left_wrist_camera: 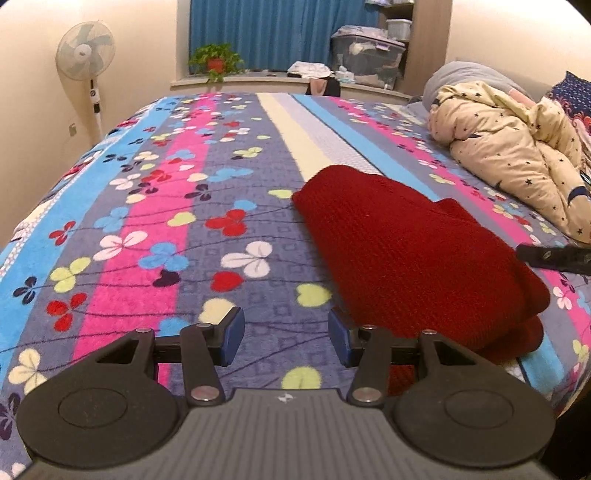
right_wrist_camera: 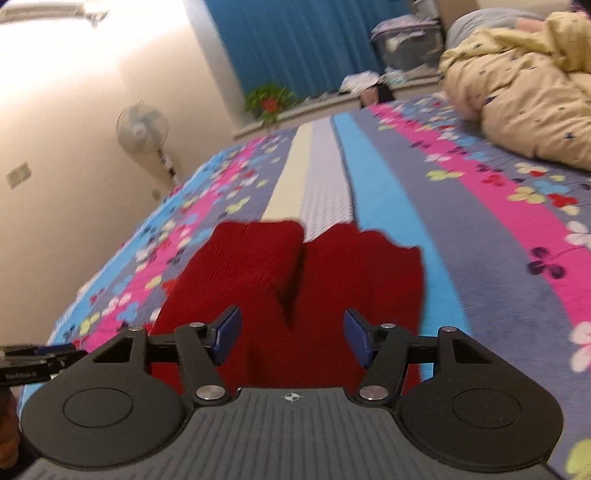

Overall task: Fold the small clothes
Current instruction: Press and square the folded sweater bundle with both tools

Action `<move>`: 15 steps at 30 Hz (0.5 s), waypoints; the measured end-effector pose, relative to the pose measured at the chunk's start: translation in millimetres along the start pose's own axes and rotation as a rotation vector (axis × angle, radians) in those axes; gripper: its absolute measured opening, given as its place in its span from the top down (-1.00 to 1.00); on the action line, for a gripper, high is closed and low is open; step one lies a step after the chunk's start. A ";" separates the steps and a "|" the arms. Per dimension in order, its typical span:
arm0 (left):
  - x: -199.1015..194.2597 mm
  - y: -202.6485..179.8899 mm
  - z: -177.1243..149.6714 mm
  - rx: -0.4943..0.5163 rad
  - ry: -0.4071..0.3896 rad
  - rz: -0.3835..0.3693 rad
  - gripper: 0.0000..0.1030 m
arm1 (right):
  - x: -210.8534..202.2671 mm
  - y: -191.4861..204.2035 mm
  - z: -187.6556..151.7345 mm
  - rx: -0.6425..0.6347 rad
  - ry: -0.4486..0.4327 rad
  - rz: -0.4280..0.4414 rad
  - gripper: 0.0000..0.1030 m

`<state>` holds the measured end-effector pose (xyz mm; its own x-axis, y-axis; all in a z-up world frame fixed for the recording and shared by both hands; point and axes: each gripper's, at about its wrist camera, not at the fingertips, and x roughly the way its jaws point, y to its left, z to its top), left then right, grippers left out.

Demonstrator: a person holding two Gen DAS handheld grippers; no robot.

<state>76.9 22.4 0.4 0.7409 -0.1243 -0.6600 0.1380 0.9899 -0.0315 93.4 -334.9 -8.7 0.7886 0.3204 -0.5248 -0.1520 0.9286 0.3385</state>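
Left wrist view: left tool [left_wrist_camera: 286, 338] has its jaws wide apart, nothing between the blue pads [left_wrist_camera: 233, 336], hovering low over the flowered bedspread [left_wrist_camera: 155, 229]. Right pad sits just beside the near edge of the red knit sweater [left_wrist_camera: 413, 254]; cannot tell if it touches. Sweater lies folded into a thick stack on the bed, right of the tool, over the grey and blue stripes. Dark tip of the right tool [left_wrist_camera: 554, 256] pokes in from the right edge, at the sweater's far-right side, state not readable here. Cream star-print quilt [left_wrist_camera: 517, 155] bunched at the right side of the bed, well apart from the sweater. Standing fan [left_wrist_camera: 85, 51] by the left wall, potted plant [left_wrist_camera: 216, 61] on the sill, blue curtain [left_wrist_camera: 277, 33], clear storage box [left_wrist_camera: 365, 55] behind.

Right wrist view (blurry): right tool [right_wrist_camera: 291, 339] also spread wide, gripping nothing, pads above the red knit sweater [right_wrist_camera: 258, 280]. Sweater directly ahead and under the tool, a dark crease running down its middle. Part of the left tool [right_wrist_camera: 37, 363] shows at the left edge. Cream star-print quilt [right_wrist_camera: 524, 96] upper right, standing fan [right_wrist_camera: 142, 127] at the left wall.
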 end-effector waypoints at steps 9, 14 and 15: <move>6.6 12.7 -2.0 -0.054 0.041 0.013 -0.09 | 30.8 30.0 -12.4 -0.136 0.099 0.009 0.54; 7.4 5.7 -0.8 -0.044 0.034 0.010 -0.09 | -44.6 29.1 11.7 -0.117 -0.190 0.030 0.64; 7.7 3.7 -1.2 -0.039 0.034 0.006 -0.09 | -59.2 32.3 11.8 -0.154 -0.235 0.002 0.64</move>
<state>82.3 25.3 -5.7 0.7188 -0.1162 -0.6855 0.1074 0.9927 -0.0557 48.9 -326.2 42.5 0.9019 0.2867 -0.3231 -0.2284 0.9514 0.2068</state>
